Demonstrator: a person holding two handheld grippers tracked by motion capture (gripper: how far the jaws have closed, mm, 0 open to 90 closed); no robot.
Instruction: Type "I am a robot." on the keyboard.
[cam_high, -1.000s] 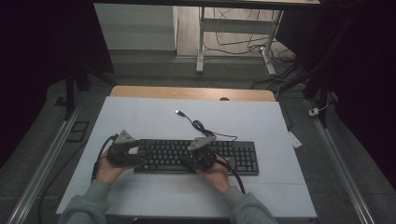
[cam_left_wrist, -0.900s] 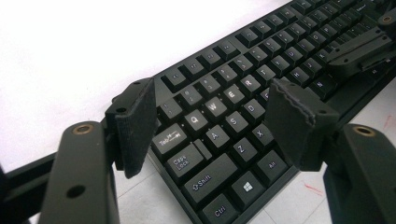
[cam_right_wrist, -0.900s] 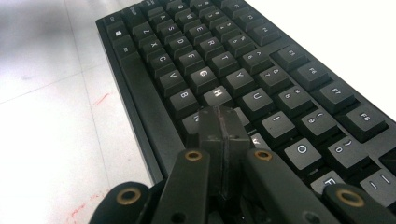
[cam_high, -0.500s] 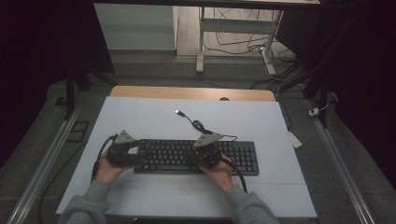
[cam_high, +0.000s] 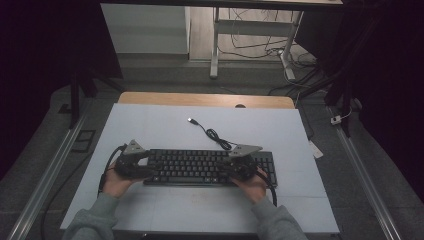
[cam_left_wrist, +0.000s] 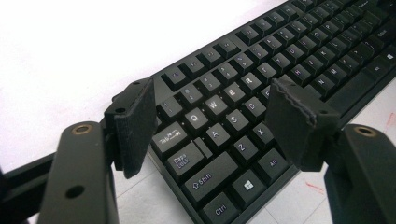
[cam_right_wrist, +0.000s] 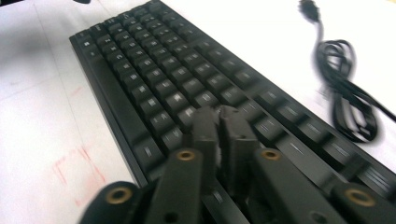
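A black keyboard (cam_high: 200, 167) (cam_left_wrist: 243, 88) (cam_right_wrist: 154, 79) lies across the near middle of the white table (cam_high: 150, 125). Its black cable (cam_high: 215, 135) (cam_right_wrist: 348, 102) coils behind it and ends in a USB plug (cam_high: 191, 120). My left gripper (cam_high: 145, 167) (cam_left_wrist: 210, 100) hangs open over the keyboard's left end, its pads either side of the Q, A and Z keys. My right gripper (cam_high: 234, 167) (cam_right_wrist: 219, 119) hovers low over the keys toward the right end. Its pads stand almost together; the jaws have just been opening a crack, with nothing between them.
A wooden strip (cam_high: 205, 100) borders the table's far edge. Metal rails (cam_high: 50, 165) (cam_high: 365, 170) run along both sides. Red pen marks (cam_right_wrist: 79, 172) sit on the table in front of the keyboard. Bare white surface lies behind and in front of the keyboard.
My right gripper has slid to the right along the keyboard and lifted slightly. The left gripper and the keyboard have stayed put.
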